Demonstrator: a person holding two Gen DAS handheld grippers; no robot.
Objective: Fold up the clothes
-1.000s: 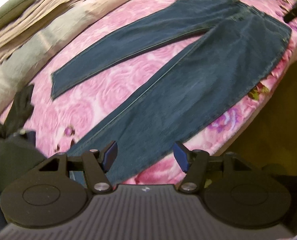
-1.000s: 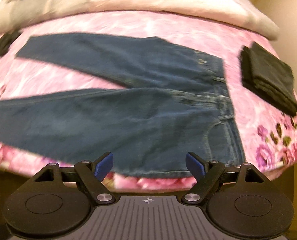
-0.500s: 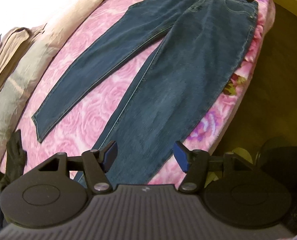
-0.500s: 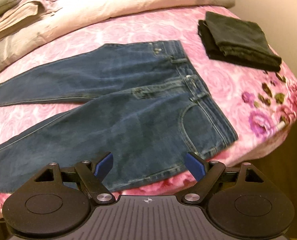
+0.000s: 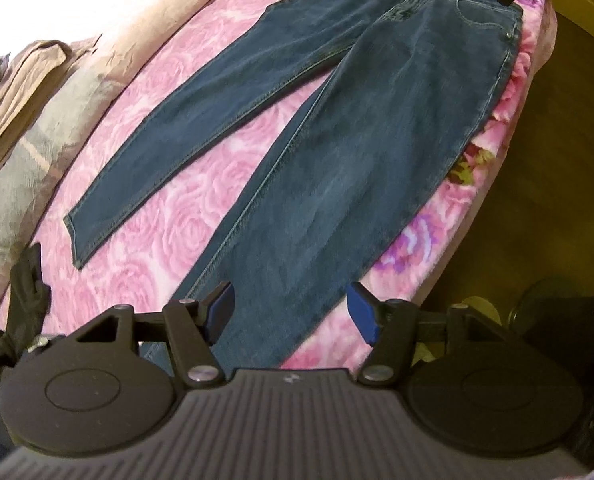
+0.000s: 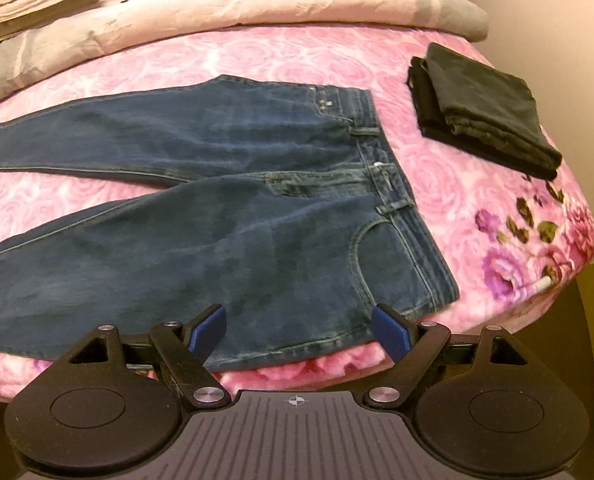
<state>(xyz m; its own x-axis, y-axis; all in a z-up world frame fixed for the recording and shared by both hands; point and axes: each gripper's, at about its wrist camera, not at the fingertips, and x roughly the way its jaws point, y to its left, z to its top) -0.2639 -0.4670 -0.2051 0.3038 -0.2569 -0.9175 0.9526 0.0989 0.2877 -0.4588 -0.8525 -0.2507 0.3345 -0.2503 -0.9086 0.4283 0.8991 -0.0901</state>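
The left gripper (image 5: 291, 312) hung above the hem end of the near leg, its blue pads spread wide and holding nothing. The right gripper (image 6: 299, 330) hovered over the hip edge by the waistband, likewise spread and empty. The jeans (image 6: 217, 232) lay flat on the pink rose-patterned blanket (image 6: 257, 56), long axis running along the bed edge, waistband toward the folded black garment (image 6: 485, 108), legs parted in a narrow V. The denim looked thick, with pale stitched seams.

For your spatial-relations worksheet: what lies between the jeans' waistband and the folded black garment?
Only bare pink floral bedspread separates the jeans from the folded black garment, seen in the right wrist view.
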